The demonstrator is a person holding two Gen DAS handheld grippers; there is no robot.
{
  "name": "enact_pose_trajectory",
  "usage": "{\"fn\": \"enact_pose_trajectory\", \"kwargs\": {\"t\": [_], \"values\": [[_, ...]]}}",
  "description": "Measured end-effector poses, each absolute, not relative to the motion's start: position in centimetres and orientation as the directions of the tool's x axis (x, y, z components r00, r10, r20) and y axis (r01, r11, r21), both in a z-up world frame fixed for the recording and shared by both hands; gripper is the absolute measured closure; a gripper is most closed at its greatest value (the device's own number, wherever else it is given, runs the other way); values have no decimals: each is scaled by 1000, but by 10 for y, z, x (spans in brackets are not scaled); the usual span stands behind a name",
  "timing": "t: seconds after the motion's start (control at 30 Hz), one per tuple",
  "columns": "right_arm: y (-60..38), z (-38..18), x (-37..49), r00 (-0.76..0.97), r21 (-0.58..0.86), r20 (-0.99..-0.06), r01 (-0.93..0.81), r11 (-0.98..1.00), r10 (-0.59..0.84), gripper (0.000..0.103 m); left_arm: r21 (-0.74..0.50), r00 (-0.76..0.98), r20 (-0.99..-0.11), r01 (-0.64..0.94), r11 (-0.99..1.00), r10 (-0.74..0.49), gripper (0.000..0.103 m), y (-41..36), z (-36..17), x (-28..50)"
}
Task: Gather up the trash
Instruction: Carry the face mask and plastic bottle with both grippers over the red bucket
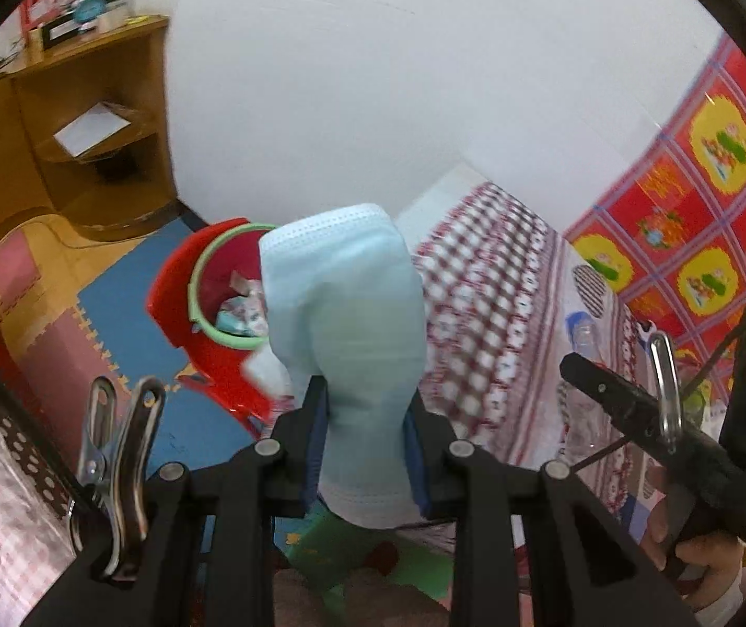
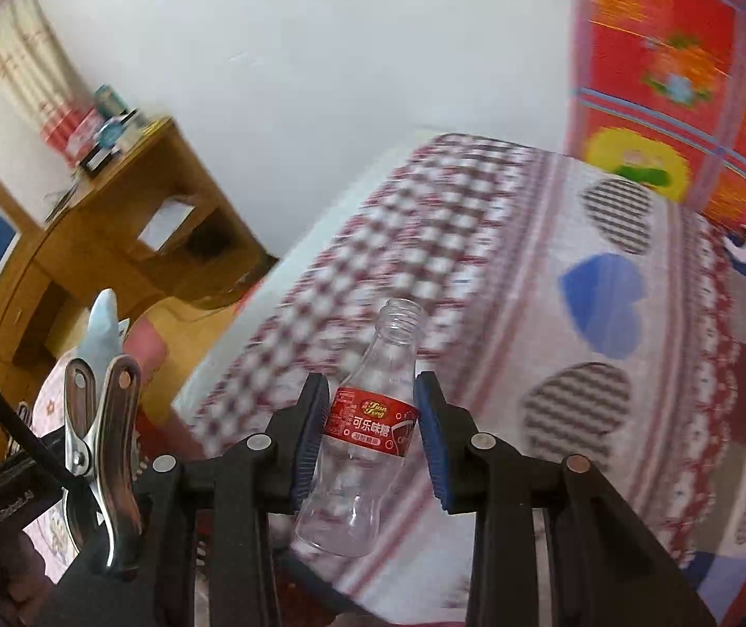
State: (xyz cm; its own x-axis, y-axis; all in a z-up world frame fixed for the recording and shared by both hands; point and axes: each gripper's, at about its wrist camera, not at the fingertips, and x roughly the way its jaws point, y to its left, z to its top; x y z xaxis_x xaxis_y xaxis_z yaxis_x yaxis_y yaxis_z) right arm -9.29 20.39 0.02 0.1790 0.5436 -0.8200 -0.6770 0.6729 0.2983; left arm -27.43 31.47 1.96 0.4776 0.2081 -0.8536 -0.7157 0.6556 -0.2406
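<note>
**Carrying two pieces of trash toward the bin**

Holding one item in each gripper lets you clear both in a single trip. Your left gripper (image 1: 368, 418) is closed partway on a pale blue face mask (image 1: 344, 308), pads pinching its lower half so the rest stands up limp above the jaws. That soft, folded cloth will not slip, but it hides part of what lies beyond it.

Your right gripper (image 2: 370, 418) is also closed partway, clamped on a clear plastic bottle (image 2: 368, 418) at its red label, the widest and firmest band. The bottle has no cap, looks empty and leans a little to the right, neck pointing away from you over the checked bedspread (image 2: 477, 219).

The red bin (image 1: 200, 324), with its green rim, sits on the foam floor mats (image 1: 112, 292) to the left of the bed, beyond the mask in the left view; wrappers already lie inside. It does not show in the right view, so the bottle has farther to go.

My judgement: both grips look secure, and the next job is to bring each gripper above the bin's mouth before you let go, mask first since it is nearer.
</note>
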Motion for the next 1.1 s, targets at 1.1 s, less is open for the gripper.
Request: {"fn": "enact_pose_trajectory", "kwargs": {"t": [1.1], "values": [[428, 1, -124, -34, 288, -809, -893, 345, 586, 68, -246, 415, -857, -851, 463, 307, 76, 477, -1, -342]]}}
